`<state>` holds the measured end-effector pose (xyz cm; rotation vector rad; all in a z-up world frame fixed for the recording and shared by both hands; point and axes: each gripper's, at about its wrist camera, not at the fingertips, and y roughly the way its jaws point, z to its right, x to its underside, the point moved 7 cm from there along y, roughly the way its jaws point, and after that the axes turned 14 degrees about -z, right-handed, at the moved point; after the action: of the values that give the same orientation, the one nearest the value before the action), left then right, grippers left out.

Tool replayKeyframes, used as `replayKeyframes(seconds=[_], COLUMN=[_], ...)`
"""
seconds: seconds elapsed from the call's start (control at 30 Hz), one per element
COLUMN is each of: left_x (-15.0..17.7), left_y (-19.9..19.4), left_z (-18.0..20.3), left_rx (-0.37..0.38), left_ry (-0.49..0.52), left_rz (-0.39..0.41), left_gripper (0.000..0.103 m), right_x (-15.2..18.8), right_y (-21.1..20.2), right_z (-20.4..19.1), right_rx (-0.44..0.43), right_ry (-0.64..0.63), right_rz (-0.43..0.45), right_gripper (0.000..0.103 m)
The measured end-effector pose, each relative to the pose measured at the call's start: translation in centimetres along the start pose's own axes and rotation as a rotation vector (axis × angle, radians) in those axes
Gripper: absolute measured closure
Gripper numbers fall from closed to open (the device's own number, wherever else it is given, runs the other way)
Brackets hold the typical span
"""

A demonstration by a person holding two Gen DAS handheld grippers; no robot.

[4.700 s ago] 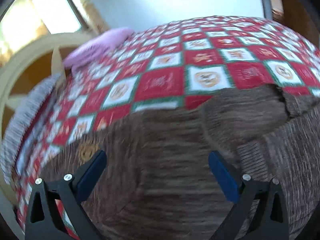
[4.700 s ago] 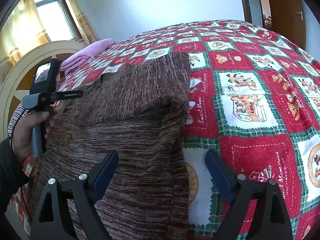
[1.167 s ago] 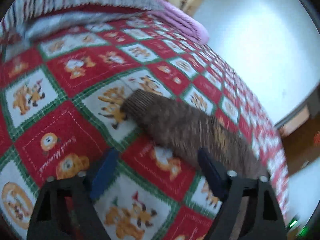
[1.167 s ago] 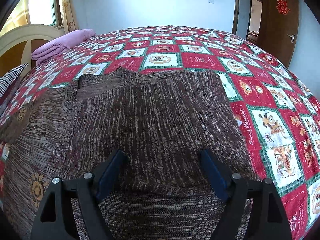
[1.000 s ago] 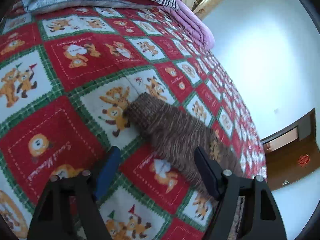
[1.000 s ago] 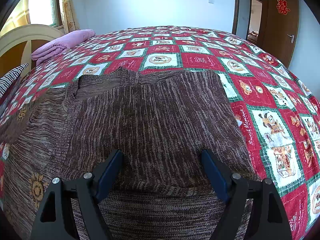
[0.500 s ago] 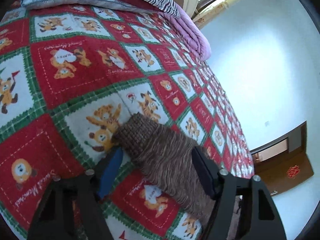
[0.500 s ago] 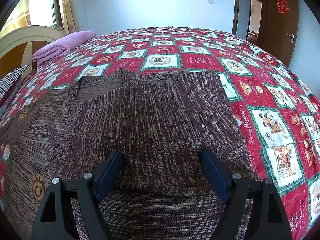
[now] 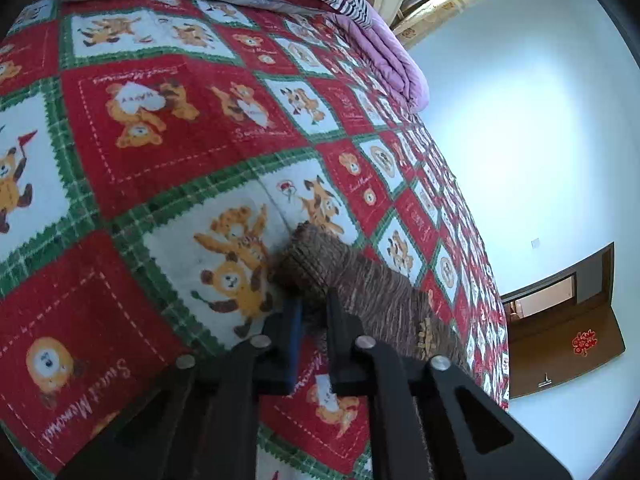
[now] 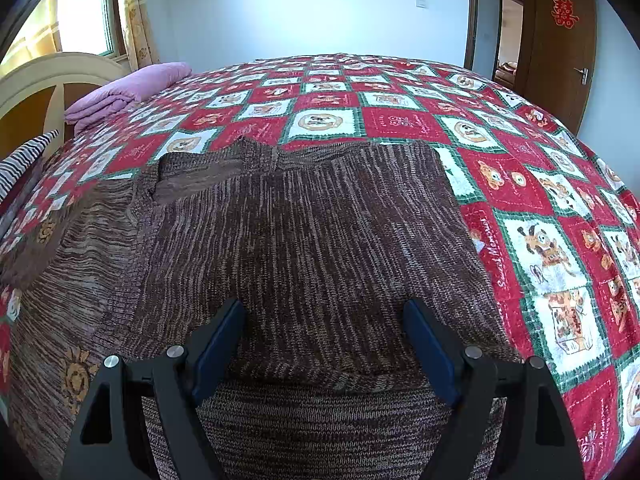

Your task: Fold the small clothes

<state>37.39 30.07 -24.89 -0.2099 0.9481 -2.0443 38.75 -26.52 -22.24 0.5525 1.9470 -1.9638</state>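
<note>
While the right gripper [image 10: 324, 344] hangs over the folded body of the brown knit sweater [image 10: 304, 240] with its blue pads wide apart and nothing between them, the left gripper [image 9: 312, 312] sits low centre in its own frame with its jaws having just closed; the two fingers stand nearly together and pinch the near edge of the sweater's sleeve [image 9: 360, 280] just behind the ribbed cuff [image 9: 304, 256]; the pads press on the knit. Cuff end lies on a white bear square of the red, green and white patchwork bedspread [image 9: 160, 140]; sleeve runs from frame centre toward lower right. In the right wrist view the sweater fills centre and lower left; one side is folded over the body, the folded edge running straight along the right side, the hem crossing just ahead of the pads; collar lies upper left of centre; the left part of the garment spreads toward the frame's left edge. Folded pink blanket [image 10: 124, 92] at upper left, near the cream headboard [image 10: 48, 76]; striped pillow [image 10: 24, 160] at far left; brown door [image 10: 560, 40] upper right.
</note>
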Motion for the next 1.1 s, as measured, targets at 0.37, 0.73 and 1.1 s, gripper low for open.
replayKeyframes(seconds=[0.37, 0.73, 1.1], left_x=[0.2, 4.2, 16.7], left_y=[-2.6, -5.0, 2.1], left_z=[4.3, 15.3, 25.5], left_rx=[-0.009, 0.025, -0.015], left_ry=[0.089, 0.396, 0.784], left_rz=[0.085, 0.176, 0.082], left_gripper=[0.095, 0.095, 0.095], right_x=[-0.1, -0.1, 0.0], right_y=[-0.1, -0.1, -0.2], right_z=[0.0, 0.0, 0.3], right_rx=[-0.008, -0.020, -0.042], right_ry=[0.004, 0.010, 0.020], right_rz=[0.004, 0.012, 0.023], right_gripper=[0.021, 0.021, 0.021])
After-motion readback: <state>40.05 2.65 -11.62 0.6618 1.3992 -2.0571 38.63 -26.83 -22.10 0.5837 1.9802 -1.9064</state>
